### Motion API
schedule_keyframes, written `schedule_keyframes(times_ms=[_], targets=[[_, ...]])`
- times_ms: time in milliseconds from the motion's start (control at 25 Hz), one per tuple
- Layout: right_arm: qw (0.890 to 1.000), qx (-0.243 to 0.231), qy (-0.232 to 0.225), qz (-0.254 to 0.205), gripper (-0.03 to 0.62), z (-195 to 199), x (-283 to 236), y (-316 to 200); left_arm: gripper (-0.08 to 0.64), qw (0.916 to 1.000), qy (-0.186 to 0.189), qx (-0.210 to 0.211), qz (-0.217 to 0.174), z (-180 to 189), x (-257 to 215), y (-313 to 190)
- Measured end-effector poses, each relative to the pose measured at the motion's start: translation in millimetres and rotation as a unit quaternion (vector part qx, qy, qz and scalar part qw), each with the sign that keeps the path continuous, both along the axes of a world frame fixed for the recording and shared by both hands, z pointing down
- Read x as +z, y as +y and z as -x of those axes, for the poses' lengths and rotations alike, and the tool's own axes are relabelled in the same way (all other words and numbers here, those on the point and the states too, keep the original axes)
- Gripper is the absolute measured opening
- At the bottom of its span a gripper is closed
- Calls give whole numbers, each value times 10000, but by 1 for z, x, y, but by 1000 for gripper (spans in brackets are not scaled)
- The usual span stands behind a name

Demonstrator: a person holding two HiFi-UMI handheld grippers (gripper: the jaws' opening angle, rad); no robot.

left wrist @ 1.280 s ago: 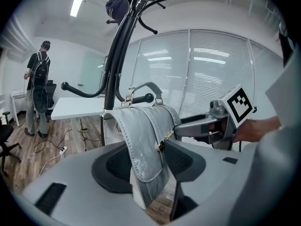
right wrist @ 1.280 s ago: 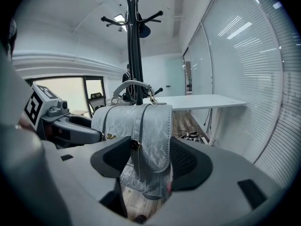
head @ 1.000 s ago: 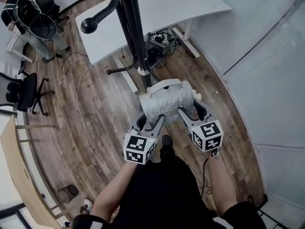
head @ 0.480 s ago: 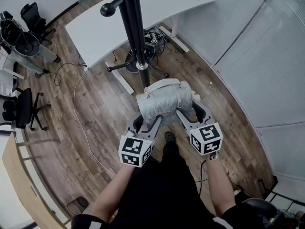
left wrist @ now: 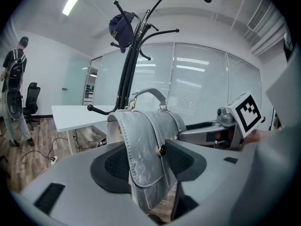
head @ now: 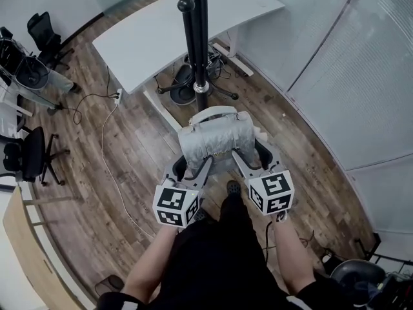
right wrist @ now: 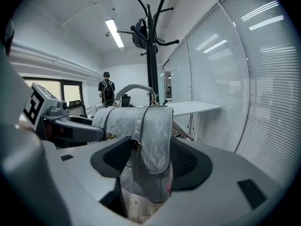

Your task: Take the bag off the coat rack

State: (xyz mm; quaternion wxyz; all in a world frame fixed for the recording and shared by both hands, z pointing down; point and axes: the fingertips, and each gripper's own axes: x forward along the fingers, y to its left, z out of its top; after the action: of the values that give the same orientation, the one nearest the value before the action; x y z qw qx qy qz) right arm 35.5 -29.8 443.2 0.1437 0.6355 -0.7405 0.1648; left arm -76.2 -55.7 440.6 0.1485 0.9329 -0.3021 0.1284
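A silver-grey handbag (head: 216, 141) with a curved top handle hangs in the air between both grippers, free of the black coat rack (head: 199, 44) just beyond it. My left gripper (head: 191, 165) grips the bag's left end, and its jaws are opening slightly with the bag flap (left wrist: 146, 145) still touching both pads. My right gripper (head: 253, 157) is shut on the bag's right end (right wrist: 146, 135). The rack (left wrist: 127, 69) rises behind the bag with a dark cap (left wrist: 121, 27) on one hook.
A white desk (head: 174, 24) stands behind the rack's base (head: 193, 92), with cables on the wood floor. Office chairs (head: 26, 157) are at the left. A glass partition with blinds (head: 361, 76) runs along the right. A person (left wrist: 11, 79) stands far off.
Both grippers with the bag have drawn slightly back from the rack pole, and the head view has shifted a little. The bag stays held at both ends.
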Motion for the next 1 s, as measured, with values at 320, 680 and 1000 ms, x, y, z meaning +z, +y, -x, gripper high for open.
schedule_keyframes(times_ms=[320,680,1000], targets=[[9999,-117,-28,-69,276,28,-9,-2,235,9989,171,-424,-72,28,-10,-2],[9986,-465,32,-261,275,62,-18,-11,233,9959,269,-843,-203,64,-19,-2],[9975,-602,46,-357,275,82,-21,-18,233,9940,268,-1026,-264,84,-22,-5]])
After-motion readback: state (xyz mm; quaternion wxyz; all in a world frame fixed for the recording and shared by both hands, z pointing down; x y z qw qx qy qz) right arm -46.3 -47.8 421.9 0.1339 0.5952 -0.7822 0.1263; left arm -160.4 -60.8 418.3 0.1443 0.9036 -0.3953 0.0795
